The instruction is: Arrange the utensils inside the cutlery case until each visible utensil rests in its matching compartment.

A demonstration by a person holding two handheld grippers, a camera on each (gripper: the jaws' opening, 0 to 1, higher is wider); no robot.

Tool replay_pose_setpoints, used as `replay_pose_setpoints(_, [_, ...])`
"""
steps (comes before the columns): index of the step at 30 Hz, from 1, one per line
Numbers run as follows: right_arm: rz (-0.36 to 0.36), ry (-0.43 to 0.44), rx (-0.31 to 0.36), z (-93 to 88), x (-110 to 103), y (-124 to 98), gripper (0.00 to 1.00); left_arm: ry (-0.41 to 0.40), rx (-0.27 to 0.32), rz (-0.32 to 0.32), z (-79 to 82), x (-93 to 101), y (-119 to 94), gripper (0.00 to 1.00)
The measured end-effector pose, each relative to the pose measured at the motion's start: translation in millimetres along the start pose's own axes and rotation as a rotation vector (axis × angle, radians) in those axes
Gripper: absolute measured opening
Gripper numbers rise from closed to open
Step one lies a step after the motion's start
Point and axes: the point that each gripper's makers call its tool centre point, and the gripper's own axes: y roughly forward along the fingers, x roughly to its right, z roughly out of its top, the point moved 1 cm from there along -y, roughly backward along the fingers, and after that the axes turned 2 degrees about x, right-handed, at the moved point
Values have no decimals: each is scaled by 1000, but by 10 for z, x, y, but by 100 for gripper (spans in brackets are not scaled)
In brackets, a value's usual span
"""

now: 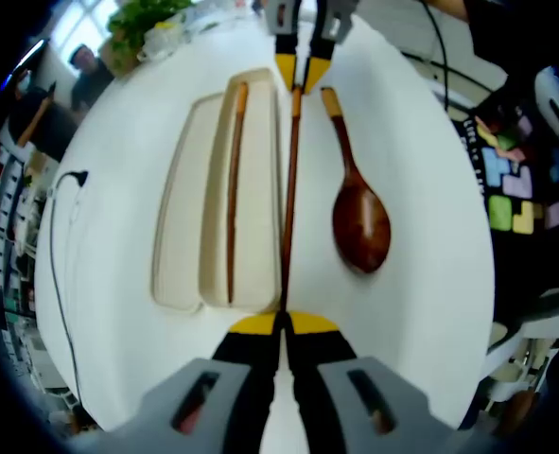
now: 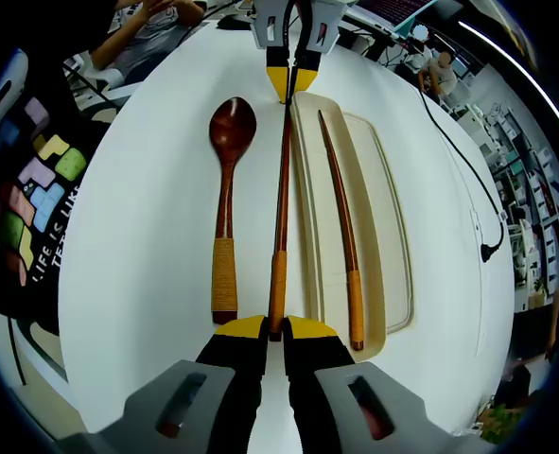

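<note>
A dark wooden chopstick [image 1: 290,189] [image 2: 281,189] stretches between my two grippers. The left gripper [image 1: 281,323] [image 2: 291,83] is shut on its thin tip. The right gripper [image 2: 277,329] [image 1: 303,74] is shut on its orange-wrapped end. It runs along the edge of the cream cutlery case [image 1: 180,218] [image 2: 388,218], between the case and a wooden spoon [image 1: 359,222] [image 2: 227,180] lying on the white table [image 1: 421,142] [image 2: 137,236]. A second chopstick [image 1: 234,189] [image 2: 340,208] lies in the case's narrow compartment. The wider compartment holds nothing.
A black cable [image 1: 57,255] [image 2: 459,142] trails over the table beyond the case. A potted plant [image 1: 142,19] stands at the table's far end. A dark cloth with coloured blocks [image 1: 515,189] [image 2: 33,180] sits beside the table on the spoon's side.
</note>
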Motion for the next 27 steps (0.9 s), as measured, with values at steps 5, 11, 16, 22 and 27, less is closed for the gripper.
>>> replay_pose_setpoints(5, [24,2,18,-8,-5,4,5,-9,1,-4,0,24,-6,2])
replay_pose_setpoints(11, [74,114,82,-32,8,10,5,-27,-10,-7,1,41,-6,2])
replay_pose_setpoints(16, [80,129,102,-21,2,24,5,-23,-27,-5,2,46,-1,2])
replay_pose_setpoints(22, [101,102,118,70,-9,60,5,-55,-44,-25,18,32,9,3])
replay_pose_setpoints(27, [107,124,96,70,1,98,5,-44,-48,-30,19,53,23,3])
